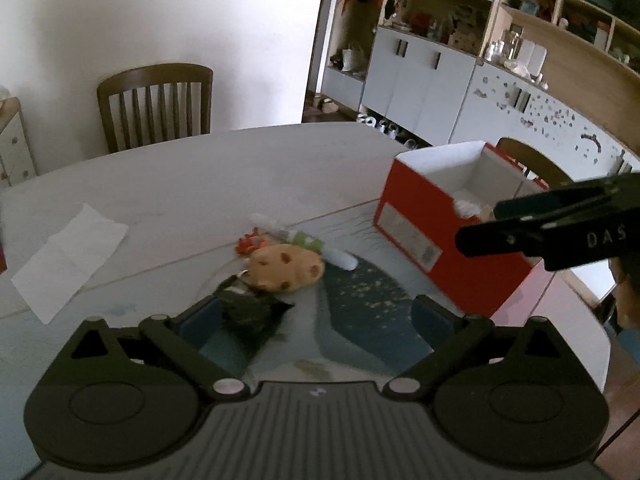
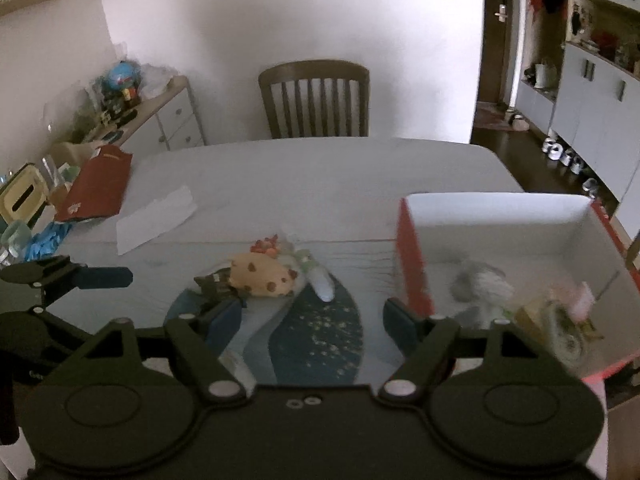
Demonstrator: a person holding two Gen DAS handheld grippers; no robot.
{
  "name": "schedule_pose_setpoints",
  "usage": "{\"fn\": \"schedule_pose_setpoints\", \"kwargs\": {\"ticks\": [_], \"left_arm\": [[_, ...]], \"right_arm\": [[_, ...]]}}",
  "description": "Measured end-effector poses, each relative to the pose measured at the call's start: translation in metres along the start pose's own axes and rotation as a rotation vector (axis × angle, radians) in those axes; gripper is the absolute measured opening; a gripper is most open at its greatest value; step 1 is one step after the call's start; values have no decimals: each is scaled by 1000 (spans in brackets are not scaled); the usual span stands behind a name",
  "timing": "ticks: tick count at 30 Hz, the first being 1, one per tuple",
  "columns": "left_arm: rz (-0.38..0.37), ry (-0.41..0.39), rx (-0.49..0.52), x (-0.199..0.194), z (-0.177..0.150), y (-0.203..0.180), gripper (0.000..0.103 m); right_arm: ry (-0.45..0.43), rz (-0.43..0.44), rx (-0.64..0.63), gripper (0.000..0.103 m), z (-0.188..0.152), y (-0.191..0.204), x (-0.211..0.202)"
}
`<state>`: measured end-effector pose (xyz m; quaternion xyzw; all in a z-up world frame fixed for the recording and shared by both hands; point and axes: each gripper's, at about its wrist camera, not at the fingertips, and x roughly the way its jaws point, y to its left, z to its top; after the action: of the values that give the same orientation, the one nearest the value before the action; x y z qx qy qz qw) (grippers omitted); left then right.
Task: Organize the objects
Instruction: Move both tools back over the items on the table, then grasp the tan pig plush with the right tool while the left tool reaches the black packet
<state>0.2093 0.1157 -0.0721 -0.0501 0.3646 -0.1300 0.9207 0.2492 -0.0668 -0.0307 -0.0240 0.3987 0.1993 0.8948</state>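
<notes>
Red cardboard box [image 2: 412,264] w/ white inside – tan spotted plush [image 1: 286,266] beside; both hand-held grippers [image 1: 320,316] [image 2: 314,318] spread apart, empty.

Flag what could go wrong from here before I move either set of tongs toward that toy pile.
The tan spotted plush lies touching the dark toy and the white tube, so closing the open left tongs there may drag neighbours along. The right tongs sit close to the red box wall and could nudge it. Both frames are blurred, so aim is uncertain.
</notes>
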Motion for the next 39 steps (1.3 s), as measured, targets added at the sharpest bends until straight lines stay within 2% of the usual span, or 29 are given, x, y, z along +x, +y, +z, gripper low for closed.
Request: {"fn": "schedule_pose_setpoints", "kwargs": {"ticks": [2,11,23,30,39], "left_arm": [[-10,10,11,6,-3,9,101],[43,46,-2,42,-13,42,101],[56,68,90,89,-14,53,101],[37,102,100,112,-15,62,101],[10,111,105,126,-14,65,100]], "right_arm": [[10,0,-11,78,3,6,10],[79,-6,-60,78,11,27,57],[159,3,-110,78,20,38,117],[194,17,-149,77,22,42,143],[193,58,-211,76,29,49,163]]}}
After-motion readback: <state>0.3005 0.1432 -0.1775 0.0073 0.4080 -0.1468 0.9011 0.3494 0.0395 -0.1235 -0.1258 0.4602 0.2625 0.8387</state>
